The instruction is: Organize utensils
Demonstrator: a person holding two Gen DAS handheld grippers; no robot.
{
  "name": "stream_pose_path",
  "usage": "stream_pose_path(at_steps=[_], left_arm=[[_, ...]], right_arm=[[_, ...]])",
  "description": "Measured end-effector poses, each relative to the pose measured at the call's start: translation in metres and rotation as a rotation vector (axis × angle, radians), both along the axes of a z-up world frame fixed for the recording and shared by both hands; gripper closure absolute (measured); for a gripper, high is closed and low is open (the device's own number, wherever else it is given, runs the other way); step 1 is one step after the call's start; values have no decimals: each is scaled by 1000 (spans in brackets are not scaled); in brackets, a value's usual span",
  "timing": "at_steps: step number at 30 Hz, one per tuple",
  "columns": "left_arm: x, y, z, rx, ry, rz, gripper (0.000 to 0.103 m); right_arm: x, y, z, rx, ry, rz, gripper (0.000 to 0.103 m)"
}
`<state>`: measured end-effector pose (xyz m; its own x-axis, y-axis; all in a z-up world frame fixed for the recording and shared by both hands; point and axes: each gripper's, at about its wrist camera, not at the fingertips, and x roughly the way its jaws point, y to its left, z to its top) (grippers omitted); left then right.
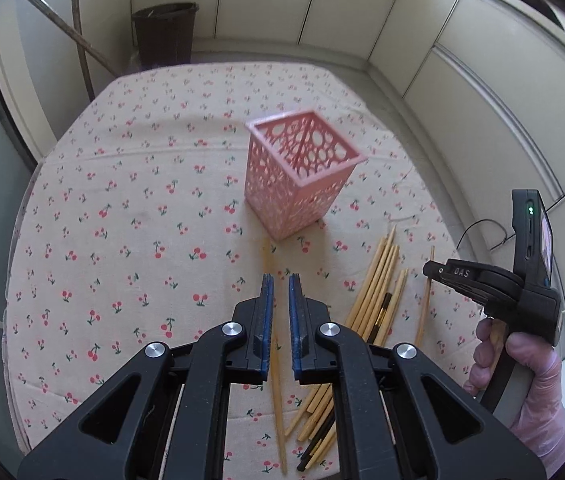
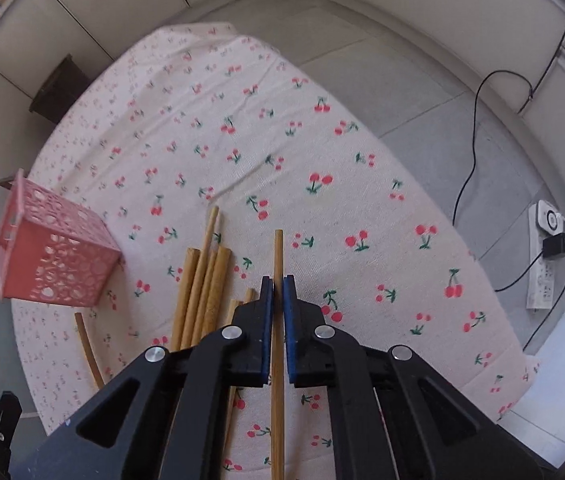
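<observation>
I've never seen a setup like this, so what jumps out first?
A pink perforated basket stands upright mid-table on the cherry-print tablecloth. Nearer, wooden chopsticks lie in a loose pile. The right claw is shut on a single chopstick.

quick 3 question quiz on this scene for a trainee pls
1. True or false: no utensil sticks out of the pink basket.
2. What are the jaws of the right gripper shut on? A) a spoon B) one chopstick C) a fork
3. Which fruit is printed on the tablecloth?

Key: 1 true; 2 B; 3 cherries.
</observation>
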<state>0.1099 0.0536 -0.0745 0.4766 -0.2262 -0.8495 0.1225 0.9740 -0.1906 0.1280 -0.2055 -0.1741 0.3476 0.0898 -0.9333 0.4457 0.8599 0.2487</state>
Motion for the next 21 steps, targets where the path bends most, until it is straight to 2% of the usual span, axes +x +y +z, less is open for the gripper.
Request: stream_pose_path(at_steps=[2, 4, 5, 6, 7, 8, 12, 17, 18, 19, 20, 21], left_arm=[[-5, 0, 5, -3, -29, -11, 95], [-6, 0, 5, -1, -20, -24, 95], [-4, -2, 1, -3, 8, -42, 95], [-1, -6, -8, -9, 64, -72, 91], [3, -8, -18, -8, 111, -70, 79], [7, -10, -29, 7, 144, -57, 75], [26, -26, -68, 94, 224, -38, 68], [45, -39, -104, 156, 265, -8, 67], [46, -43, -109, 180, 258, -13, 67], [45, -49, -109, 223, 216, -29, 68], [44, -54, -110, 243, 194, -45, 71], [42, -60, -110, 234, 177, -71, 84]], right_arm=[[-7, -3, 12, 7, -43, 14, 98], [-12, -4, 24, -2, -76, 33, 98], [-14, -3, 27, 2, -81, 42, 98], [-17, -4, 28, 12, -76, 50, 98], [-17, -3, 28, 12, -74, 52, 98], [-21, -2, 29, 3, -76, 54, 98], [-25, -1, 27, -13, -74, 54, 98], [-24, -4, 28, 4, -91, 60, 97], [-25, -4, 30, 4, -101, 66, 97], [-26, -4, 32, 3, -110, 73, 98], [-27, -4, 35, 3, -121, 80, 98], [-28, -5, 37, 4, -128, 85, 98]])
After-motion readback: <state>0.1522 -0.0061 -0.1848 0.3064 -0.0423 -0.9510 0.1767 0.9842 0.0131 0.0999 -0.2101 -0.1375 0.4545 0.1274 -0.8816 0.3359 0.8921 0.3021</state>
